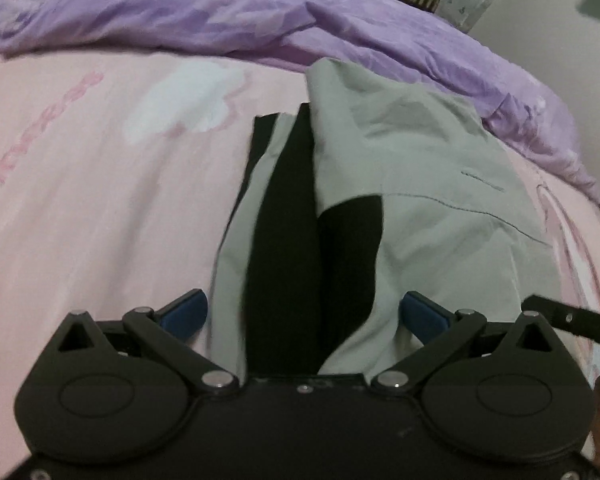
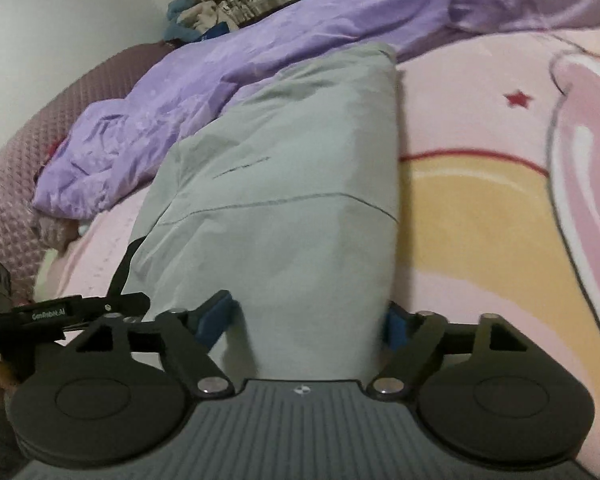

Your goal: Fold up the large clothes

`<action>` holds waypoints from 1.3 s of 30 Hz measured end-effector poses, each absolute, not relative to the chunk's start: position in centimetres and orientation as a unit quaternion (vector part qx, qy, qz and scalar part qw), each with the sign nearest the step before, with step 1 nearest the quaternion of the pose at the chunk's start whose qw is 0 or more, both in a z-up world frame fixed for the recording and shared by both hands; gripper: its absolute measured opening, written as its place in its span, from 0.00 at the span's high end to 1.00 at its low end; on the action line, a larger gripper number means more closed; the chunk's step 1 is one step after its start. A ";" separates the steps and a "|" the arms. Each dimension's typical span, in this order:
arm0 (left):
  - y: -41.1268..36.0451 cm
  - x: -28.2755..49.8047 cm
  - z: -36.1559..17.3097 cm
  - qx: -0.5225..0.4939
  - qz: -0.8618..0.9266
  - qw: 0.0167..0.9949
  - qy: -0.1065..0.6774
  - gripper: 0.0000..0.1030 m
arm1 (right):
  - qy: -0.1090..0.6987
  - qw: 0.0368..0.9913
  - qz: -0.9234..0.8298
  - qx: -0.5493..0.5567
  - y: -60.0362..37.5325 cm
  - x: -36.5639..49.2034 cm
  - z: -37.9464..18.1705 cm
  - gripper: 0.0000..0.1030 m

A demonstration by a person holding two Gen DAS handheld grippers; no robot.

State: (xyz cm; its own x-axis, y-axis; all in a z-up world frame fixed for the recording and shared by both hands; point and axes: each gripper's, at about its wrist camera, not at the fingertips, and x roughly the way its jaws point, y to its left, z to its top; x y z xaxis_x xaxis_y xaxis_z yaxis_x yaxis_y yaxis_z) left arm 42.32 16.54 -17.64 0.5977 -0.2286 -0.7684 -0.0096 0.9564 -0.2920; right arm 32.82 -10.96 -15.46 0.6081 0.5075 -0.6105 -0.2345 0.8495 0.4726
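Grey garment looked light, floppy, slippery on the bed; both grippers' fingers gaped open around its near hem, best pinched there.

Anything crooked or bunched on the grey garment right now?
Yes. The grey and black garment on the pink printed bedsheet is uneven: its black-lined left edge is splayed open, and the far corner puffs up instead of lying flat.
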 end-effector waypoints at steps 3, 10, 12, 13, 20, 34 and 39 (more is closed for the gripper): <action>15.4 44.0 -17.7 -0.122 -0.067 0.887 0.441 0.00 | 0.386 0.887 0.196 0.163 -9.7 33.8 -15.2 0.04; 15.9 45.1 -18.2 -0.110 -0.113 0.887 0.434 0.00 | 0.386 0.877 0.227 0.175 -10.6 35.3 -15.5 0.02; 16.7 44.3 -17.8 -0.125 -0.145 0.870 0.454 0.00 | 0.403 0.870 0.225 0.172 -10.8 35.1 -15.1 0.14; 17.1 43.4 -17.8 -0.135 -0.171 0.860 0.461 0.00 | 0.415 0.863 0.233 0.167 -11.0 34.7 -14.9 0.18; 16.2 43.9 -18.0 -0.154 -0.202 0.851 0.460 0.00 | 0.421 0.843 0.254 0.219 -12.0 35.1 -15.5 0.05; 14.8 44.1 -17.8 -0.161 -0.169 0.867 0.441 0.29 | 0.416 0.833 0.246 0.270 -12.9 35.9 -16.4 0.44; 14.8 43.2 -17.1 -0.166 -0.128 0.881 0.425 0.61 | 0.412 0.858 0.226 0.206 -11.1 34.8 -14.3 0.59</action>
